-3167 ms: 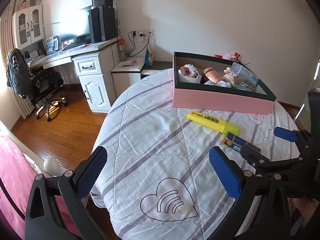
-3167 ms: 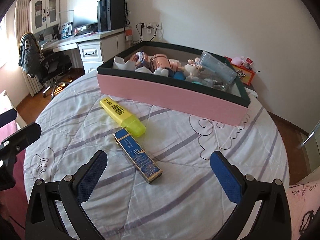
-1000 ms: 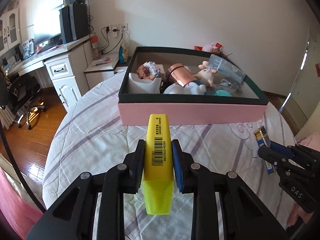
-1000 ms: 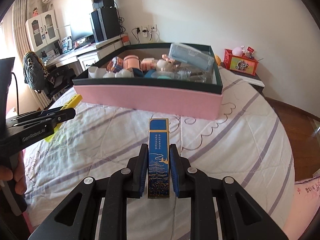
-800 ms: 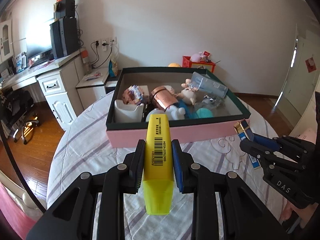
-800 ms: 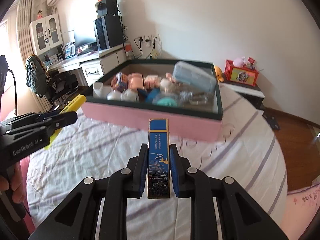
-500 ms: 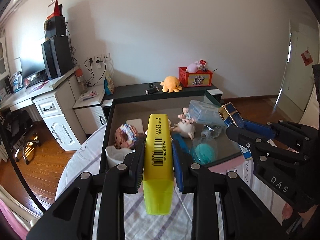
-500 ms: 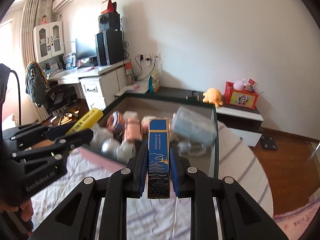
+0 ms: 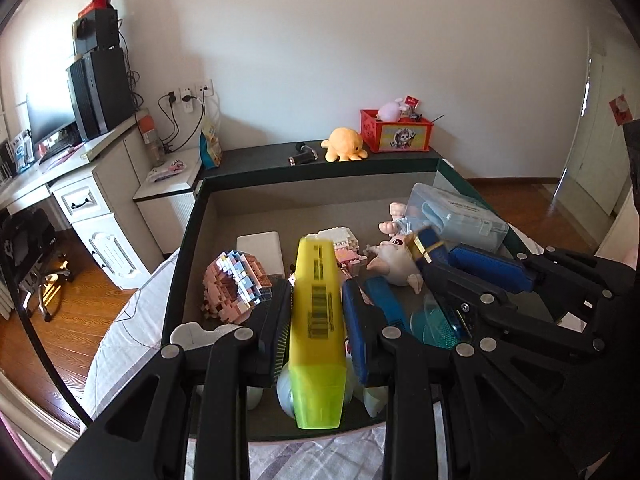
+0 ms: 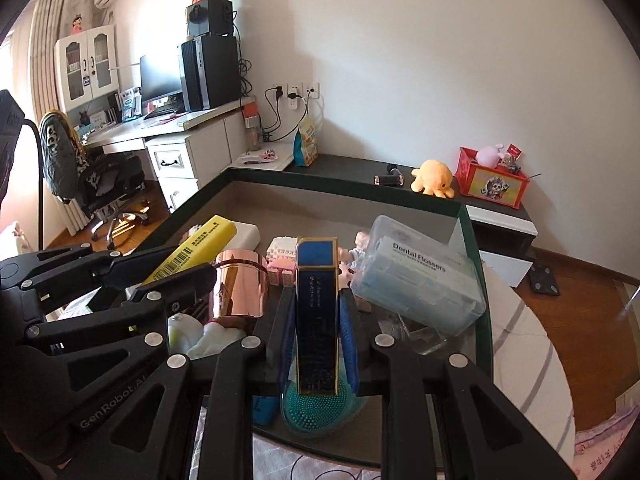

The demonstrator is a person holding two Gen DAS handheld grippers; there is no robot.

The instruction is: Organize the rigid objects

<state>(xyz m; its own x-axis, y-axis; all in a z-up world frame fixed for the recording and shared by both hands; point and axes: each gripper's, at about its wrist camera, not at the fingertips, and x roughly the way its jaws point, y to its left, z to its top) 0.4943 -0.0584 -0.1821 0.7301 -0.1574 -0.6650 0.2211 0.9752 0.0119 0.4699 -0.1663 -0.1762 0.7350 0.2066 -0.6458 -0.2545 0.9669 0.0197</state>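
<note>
My left gripper is shut on a yellow highlighter, which it holds over the near left part of the open dark-green-rimmed box. Beside it on the right, my right gripper is shut on a slim blue-and-gold case. In the right wrist view the case stands upright between the pads of the right gripper, above a teal brush inside the box. The left gripper and highlighter reach in from the left.
The box holds a pink brick model, a pig figure, a copper tin, a dental flosser case and a white block. Behind stand a low cabinet with an orange plush, a desk and a chair.
Both grippers have moved forward from above the bedcover to above the inside of the box, each still gripping its object. The box's pink front wall has dropped out of view.
</note>
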